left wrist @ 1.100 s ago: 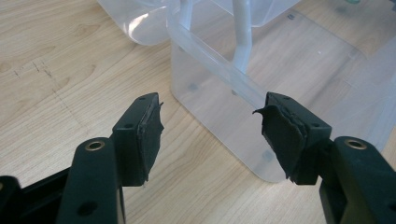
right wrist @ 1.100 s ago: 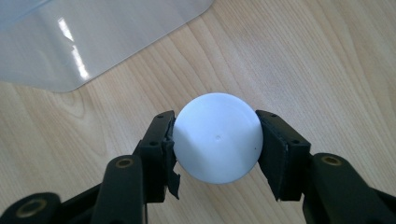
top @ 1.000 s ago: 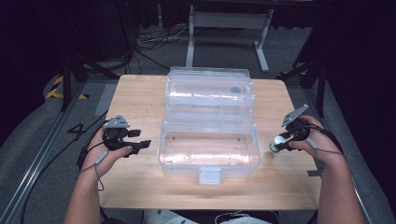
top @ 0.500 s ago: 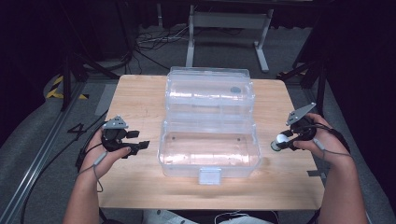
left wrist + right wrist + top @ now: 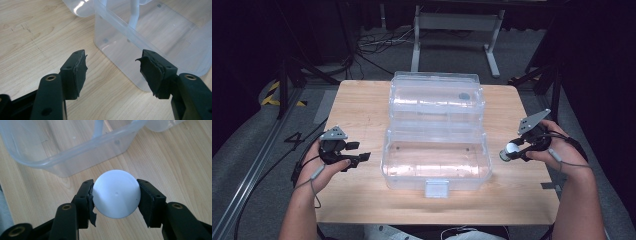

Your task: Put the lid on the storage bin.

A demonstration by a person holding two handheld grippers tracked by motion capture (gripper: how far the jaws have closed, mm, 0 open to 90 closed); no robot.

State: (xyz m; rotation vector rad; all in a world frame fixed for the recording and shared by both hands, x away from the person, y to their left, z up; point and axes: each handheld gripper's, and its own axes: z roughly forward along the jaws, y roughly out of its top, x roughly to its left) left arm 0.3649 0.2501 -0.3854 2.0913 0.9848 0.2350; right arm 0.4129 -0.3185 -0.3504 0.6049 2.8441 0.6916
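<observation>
White and smooth, the ball (image 5: 116,193) sits pinched between the two pads of the right tool (image 5: 115,197), held just above the bare wood of the bench (image 5: 362,105) to the right of the clear plastic box (image 5: 437,155), whose lid lies thrown back. Such a round, slick surface gives the pads only two small contact patches, so a jolt or a slackened squeeze could let it squirt out and roll off the near edge. If it travels too low toward the box, it could knock the rim and pop free. The left tool (image 5: 111,68) waits with its jaws spread and nothing between them, beside the box's left wall, too far off to catch a stray ball.
</observation>
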